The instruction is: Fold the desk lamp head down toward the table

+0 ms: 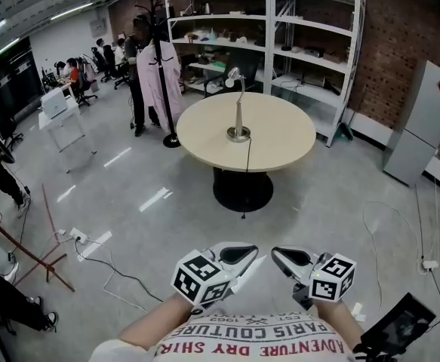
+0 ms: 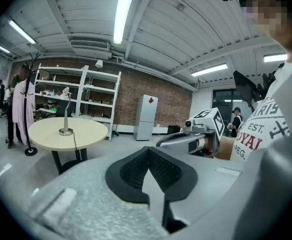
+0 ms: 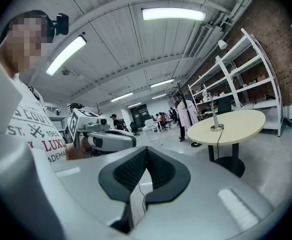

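Observation:
The silver desk lamp (image 1: 238, 119) stands upright on its round base in the middle of a round beige table (image 1: 280, 138), with its head (image 1: 233, 75) raised and its cord running off the near edge. In both gripper views the lamp (image 2: 65, 115) (image 3: 215, 115) looks small and far away. Low in the head view, close to my body, are my left gripper (image 1: 251, 253) and right gripper (image 1: 277, 253), several steps short of the table. Both are shut with nothing between the pads. In its own view each gripper (image 2: 149, 152) (image 3: 147, 152) shows its pads pressed together.
White shelving (image 1: 303, 44) stands against the brick wall behind the table. A coat rack with a pink coat (image 1: 158, 74) is to its left, and a white cabinet (image 1: 423, 123) at the right. Cables (image 1: 106, 266) and a red stand (image 1: 23, 251) lie on the floor at left. People sit at desks (image 1: 72, 78) at the far back.

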The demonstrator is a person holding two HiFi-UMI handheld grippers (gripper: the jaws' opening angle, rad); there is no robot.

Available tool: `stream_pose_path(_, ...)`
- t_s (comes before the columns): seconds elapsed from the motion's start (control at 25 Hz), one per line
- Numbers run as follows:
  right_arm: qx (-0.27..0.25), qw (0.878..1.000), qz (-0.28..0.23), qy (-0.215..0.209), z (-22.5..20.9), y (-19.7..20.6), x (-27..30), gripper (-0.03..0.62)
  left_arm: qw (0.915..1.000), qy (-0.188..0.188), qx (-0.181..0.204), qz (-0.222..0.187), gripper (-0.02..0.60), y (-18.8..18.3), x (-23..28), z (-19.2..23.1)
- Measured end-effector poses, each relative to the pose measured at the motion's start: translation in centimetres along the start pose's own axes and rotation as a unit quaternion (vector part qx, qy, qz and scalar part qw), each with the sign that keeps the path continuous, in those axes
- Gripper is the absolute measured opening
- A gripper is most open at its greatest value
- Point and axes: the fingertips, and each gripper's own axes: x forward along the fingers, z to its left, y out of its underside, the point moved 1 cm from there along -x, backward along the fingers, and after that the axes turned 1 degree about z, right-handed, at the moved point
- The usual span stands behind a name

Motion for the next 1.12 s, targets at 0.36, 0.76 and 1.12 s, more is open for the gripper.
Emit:
stream_pose_path(0.36, -0.002, 1.0, -0.019, -0.022, 1.0, 0.1, -1.9, 0.003, 0.9998, -0.015, 0.016, 0.001, 0.002, -0.8, 0.0, -2.7)
stream_pose_path(0.76, -0.008, 0.999, -0.033, -0.028, 0.2, -0.2, -5.8, 0.003, 0.9994, -0.014, 0.029, 0.008, 0.002, -1.0, 2.5, -6.0)
stream_pose_path(1.12, -0.009, 0.999, -0.034, -0.016, -1.1, 0.3, -7.1, 0.003, 0.9992, -0.015, 0.03, 0.02, 0.002, -1.6, 4.5, -6.2)
